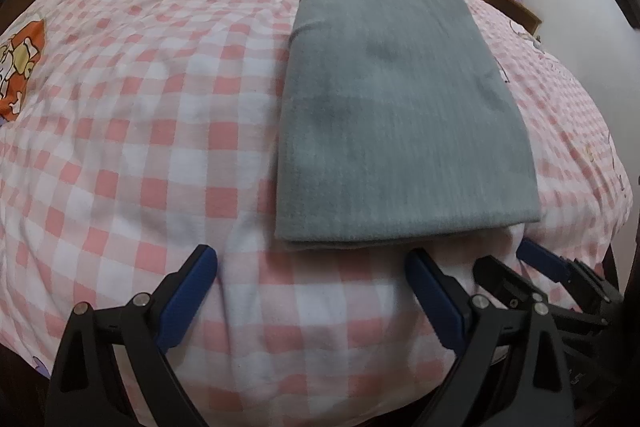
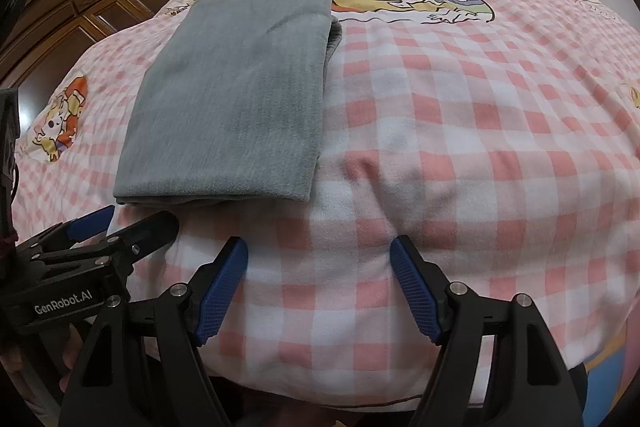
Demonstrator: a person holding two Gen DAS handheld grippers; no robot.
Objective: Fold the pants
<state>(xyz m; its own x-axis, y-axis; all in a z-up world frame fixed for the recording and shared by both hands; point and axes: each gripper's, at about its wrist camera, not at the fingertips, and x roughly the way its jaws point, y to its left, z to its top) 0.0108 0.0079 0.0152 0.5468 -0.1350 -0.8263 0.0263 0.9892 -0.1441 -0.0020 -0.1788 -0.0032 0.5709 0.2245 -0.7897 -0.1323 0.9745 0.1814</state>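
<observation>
Checked bedspread (image 1: 120,147) bears folded grey pants (image 1: 396,107).

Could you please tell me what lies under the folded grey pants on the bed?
The grey pants lie folded in layers on the pink checked bed cover; a lower layer peeks out at the near edge. The cover beneath them is hidden. Both grippers are open, touching nothing.
</observation>
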